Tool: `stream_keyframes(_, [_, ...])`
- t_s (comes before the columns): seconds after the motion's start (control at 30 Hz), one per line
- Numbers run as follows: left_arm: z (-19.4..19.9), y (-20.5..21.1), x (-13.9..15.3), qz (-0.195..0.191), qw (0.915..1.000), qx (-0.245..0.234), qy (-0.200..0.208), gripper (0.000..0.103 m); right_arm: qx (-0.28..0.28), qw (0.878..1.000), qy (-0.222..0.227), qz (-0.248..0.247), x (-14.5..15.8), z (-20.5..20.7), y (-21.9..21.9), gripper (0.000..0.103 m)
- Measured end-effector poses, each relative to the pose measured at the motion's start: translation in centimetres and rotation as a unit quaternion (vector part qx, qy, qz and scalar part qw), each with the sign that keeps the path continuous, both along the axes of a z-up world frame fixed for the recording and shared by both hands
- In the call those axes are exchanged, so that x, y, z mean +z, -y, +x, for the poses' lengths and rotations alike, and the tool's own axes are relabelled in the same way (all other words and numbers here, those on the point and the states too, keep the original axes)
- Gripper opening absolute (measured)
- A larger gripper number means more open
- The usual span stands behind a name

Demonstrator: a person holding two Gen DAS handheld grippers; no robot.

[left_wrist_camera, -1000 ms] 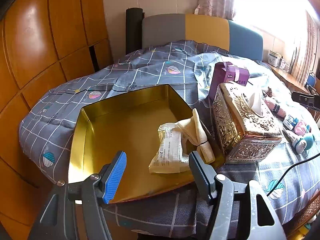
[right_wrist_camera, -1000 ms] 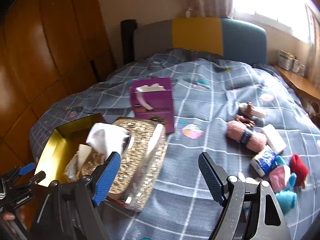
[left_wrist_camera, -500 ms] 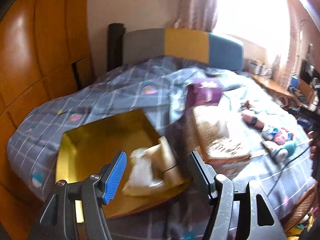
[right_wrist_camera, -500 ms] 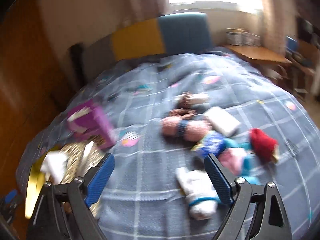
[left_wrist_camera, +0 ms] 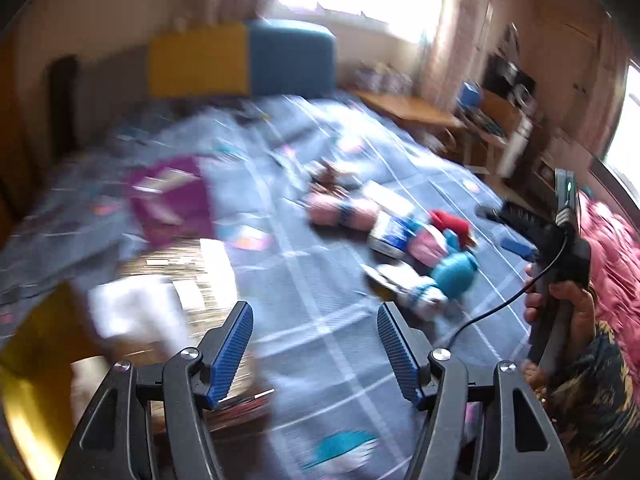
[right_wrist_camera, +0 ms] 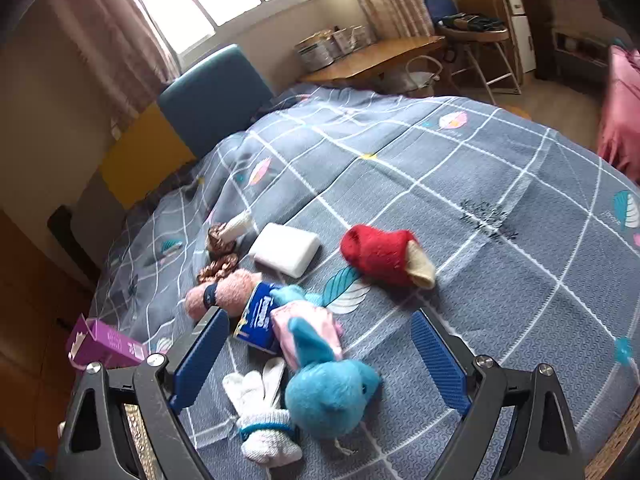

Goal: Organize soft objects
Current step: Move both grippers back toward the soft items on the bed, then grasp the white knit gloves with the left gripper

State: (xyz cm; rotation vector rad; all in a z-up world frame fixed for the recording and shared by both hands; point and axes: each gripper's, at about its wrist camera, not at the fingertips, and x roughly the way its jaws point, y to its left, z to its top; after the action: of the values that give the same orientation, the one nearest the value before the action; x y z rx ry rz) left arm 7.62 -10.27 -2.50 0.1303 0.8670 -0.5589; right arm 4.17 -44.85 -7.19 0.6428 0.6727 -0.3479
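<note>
Soft items lie in a cluster on the grey checked bedspread (right_wrist_camera: 460, 168): a blue plush toy (right_wrist_camera: 328, 396), a white glove (right_wrist_camera: 260, 420), a pink cloth (right_wrist_camera: 308, 322), a blue tissue pack (right_wrist_camera: 260, 320), a pink roll (right_wrist_camera: 228, 294), a red sock (right_wrist_camera: 380, 256) and a white sponge block (right_wrist_camera: 286, 250). My right gripper (right_wrist_camera: 316, 356) is open and empty, just above the blue plush and pink cloth. My left gripper (left_wrist_camera: 316, 344) is open and empty over bare bedspread; its view is blurred. The cluster shows there too, with the blue plush (left_wrist_camera: 456, 272).
A purple tissue box (right_wrist_camera: 104, 344) lies at the left, and also shows in the left wrist view (left_wrist_camera: 172, 196). An ornate metallic tissue holder (left_wrist_camera: 188, 276) and a gold tin tray (left_wrist_camera: 28, 368) are at the lower left. A wooden desk (right_wrist_camera: 372, 56) and chair stand beyond the bed.
Both grippers have swung right, away from the gold tray and tissue holder. The right gripper now hangs over the soft item cluster. Both stay open.
</note>
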Motion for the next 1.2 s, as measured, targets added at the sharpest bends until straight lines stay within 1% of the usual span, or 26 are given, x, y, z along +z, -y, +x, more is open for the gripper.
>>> stream_keyframes(0.07, [1.7, 3.4, -1.7, -0.004, 0.9987, -0.024, -0.045, 0.066, 0.004, 1.0, 0.008, 0.011, 0.0, -0.3, 0.1, 0.094])
stream_keyframes(0.2, [2.8, 8.6, -4.8, -0.005, 0.9932, -0.057, -0.101, 0.066, 0.011, 1.0, 0.011, 0.015, 0.1, -0.3, -0.4, 0.094])
stream_keyframes(0.3, [4.3, 11.9, -7.2, -0.002, 0.9877, -0.066, -0.142, 0.065, 0.012, 1.0, 0.01, 0.025, -0.1, -0.3, -0.3, 0.094])
stream_keyframes(0.37, [5.4, 13.6, -8.8, -0.019, 0.9821, -0.065, -0.176, 0.065, 0.012, 0.999, 0.011, 0.036, -0.4, -0.2, 0.0, 0.094])
stream_keyframes(0.43, [6.2, 15.0, -10.3, -0.014, 0.9785, -0.06, -0.197, 0.065, 0.012, 0.999, 0.013, 0.044, -0.5, -0.4, 0.2, 0.094])
stream_keyframes(0.6, [6.6, 17.4, -13.0, 0.014, 0.9729, -0.059, -0.223, 0.065, 0.013, 0.998, 0.013, 0.062, -0.9, -0.3, 0.5, 0.094])
stream_keyframes(0.67, [6.2, 18.0, -14.0, 0.029, 0.9724, -0.065, -0.222, 0.064, 0.015, 0.998, 0.011, 0.066, -1.0, -0.2, 0.6, 0.094])
stream_keyframes(0.7, [6.0, 17.9, -14.1, 0.032, 0.9744, -0.064, -0.213, 0.052, 0.017, 0.998, 0.01, 0.067, -1.1, -0.1, 0.5, 0.094])
stream_keyframes(0.73, [5.7, 17.7, -14.0, 0.028, 0.9766, -0.069, -0.202, 0.047, 0.017, 0.998, 0.009, 0.065, -1.1, -0.1, 0.5, 0.094])
stream_keyframes(0.8, [5.0, 16.6, -13.3, 0.009, 0.9789, -0.08, -0.188, 0.042, 0.018, 0.998, 0.008, 0.057, -1.1, 0.0, 0.4, 0.09])
stream_keyframes(0.87, [4.3, 15.0, -12.4, 0.002, 0.9835, -0.074, -0.165, 0.042, 0.02, 0.998, 0.006, 0.052, -1.1, 0.1, 0.2, 0.083])
stream_keyframes(0.93, [3.5, 13.2, -11.4, 0.003, 0.9882, -0.066, -0.138, 0.042, 0.021, 0.999, 0.0, 0.047, -1.2, 0.2, 0.1, 0.079])
stream_keyframes(1.03, [2.0, 10.1, -10.9, 0.013, 0.993, -0.051, -0.106, 0.042, 0.027, 0.999, -0.005, 0.043, -1.2, 0.4, -0.1, 0.079])
stream_keyframes(1.1, [1.5, 8.7, -11.4, 0.023, 0.994, -0.042, -0.098, 0.042, 0.039, 0.999, -0.012, 0.037, -1.3, 0.7, -0.6, 0.077])
stream_keyframes(1.13, [1.0, 8.2, -11.7, 0.027, 0.9943, -0.041, -0.095, 0.042, 0.05, 0.998, -0.016, 0.03, -1.2, 1.0, -1.1, 0.074])
stream_keyframes(1.2, [0.8, 7.4, -13.0, 0.038, 0.9937, -0.042, -0.097, 0.042, 0.083, 0.996, -0.027, 0.021, -1.2, 2.0, -2.2, 0.073])
